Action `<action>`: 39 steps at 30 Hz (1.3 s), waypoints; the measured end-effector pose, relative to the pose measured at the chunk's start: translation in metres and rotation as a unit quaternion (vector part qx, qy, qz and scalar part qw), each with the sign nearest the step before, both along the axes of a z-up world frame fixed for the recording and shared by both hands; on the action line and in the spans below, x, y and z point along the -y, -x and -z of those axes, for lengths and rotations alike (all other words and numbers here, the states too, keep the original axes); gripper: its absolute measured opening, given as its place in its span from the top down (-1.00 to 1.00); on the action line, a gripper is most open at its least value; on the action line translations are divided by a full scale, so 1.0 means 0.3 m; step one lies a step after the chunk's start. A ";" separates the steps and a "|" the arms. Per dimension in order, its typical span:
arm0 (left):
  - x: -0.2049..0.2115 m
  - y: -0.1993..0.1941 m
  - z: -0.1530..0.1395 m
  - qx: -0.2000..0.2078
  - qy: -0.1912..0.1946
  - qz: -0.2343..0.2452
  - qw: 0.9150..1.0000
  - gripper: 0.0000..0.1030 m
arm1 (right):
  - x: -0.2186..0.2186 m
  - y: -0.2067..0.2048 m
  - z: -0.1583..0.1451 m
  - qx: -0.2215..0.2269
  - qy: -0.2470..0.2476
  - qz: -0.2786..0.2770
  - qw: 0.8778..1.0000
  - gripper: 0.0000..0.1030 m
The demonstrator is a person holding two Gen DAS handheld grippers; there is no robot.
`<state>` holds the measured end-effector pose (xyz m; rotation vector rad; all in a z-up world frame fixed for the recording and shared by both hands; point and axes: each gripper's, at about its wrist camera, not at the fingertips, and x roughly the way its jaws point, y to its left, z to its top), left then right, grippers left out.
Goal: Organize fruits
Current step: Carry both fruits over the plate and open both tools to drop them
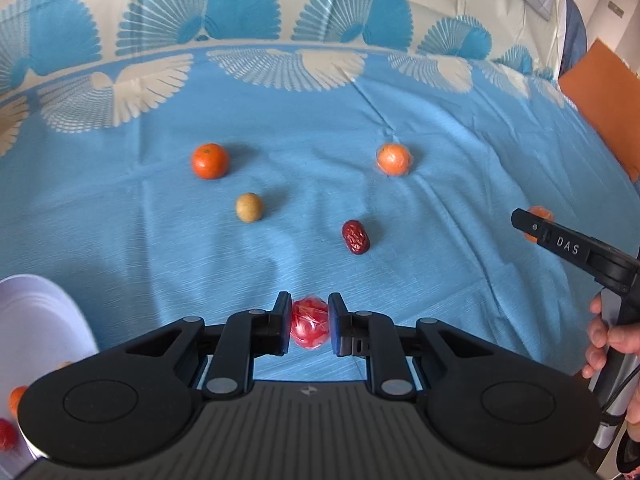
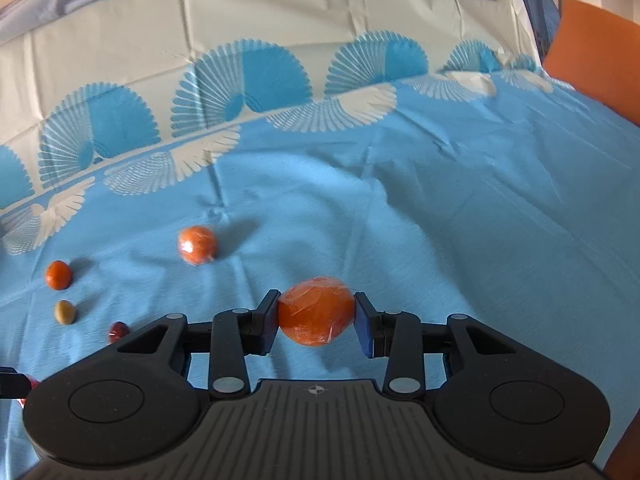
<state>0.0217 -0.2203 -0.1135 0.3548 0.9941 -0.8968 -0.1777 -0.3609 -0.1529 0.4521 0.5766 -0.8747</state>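
Observation:
My left gripper is shut on a red plastic-wrapped fruit just above the blue cloth. My right gripper is shut on a plastic-wrapped orange; in the left wrist view this gripper shows at the right with the orange behind its finger. On the cloth lie a bare tangerine, a second wrapped orange, a small tan fruit and a dark red jujube. The same four show at the left of the right wrist view: tangerine, wrapped orange, tan fruit, jujube.
A white plate sits at my near left, with an orange fruit and a red fruit partly hidden by my gripper body. An orange cushion stands at the far right. The blue patterned cloth covers the surface.

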 end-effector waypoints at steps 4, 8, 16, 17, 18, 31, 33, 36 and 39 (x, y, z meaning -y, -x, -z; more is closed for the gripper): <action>-0.130 0.004 -0.122 0.015 0.019 -0.031 0.999 0.60 | -0.133 -0.033 -0.100 0.008 0.022 -0.052 0.998 0.21; -0.311 0.005 -0.241 0.031 0.041 -0.071 0.996 0.60 | -0.330 -0.091 -0.185 0.015 0.023 -0.130 0.991 0.21; -0.696 -0.028 -0.400 0.052 0.080 -0.160 0.983 0.60 | -0.750 -0.253 -0.272 0.015 -0.005 -0.276 0.961 0.21; -0.731 -0.033 -0.410 0.054 0.084 -0.168 0.981 0.60 | -0.786 -0.271 -0.287 0.014 -0.003 -0.287 0.958 0.21; -0.769 -0.041 -0.417 0.055 0.086 -0.176 0.979 0.60 | -0.827 -0.293 -0.301 0.014 -0.002 -0.300 0.954 0.21; -0.975 -0.146 -0.373 0.034 0.101 -0.229 0.968 0.60 | -1.038 -0.462 -0.335 -0.012 0.023 -0.357 0.934 0.21; -0.972 -0.169 -0.347 0.027 0.099 -0.232 0.967 0.60 | -1.038 -0.484 -0.315 -0.018 0.021 -0.358 0.933 0.21; -0.952 -0.216 -0.293 0.013 0.088 -0.236 0.968 0.60 | -1.036 -0.523 -0.277 -0.028 0.021 -0.363 0.931 0.21; -0.931 -0.273 -0.230 0.000 0.071 -0.241 0.968 0.60 | -1.028 -0.571 -0.231 -0.038 0.015 -0.366 0.930 0.21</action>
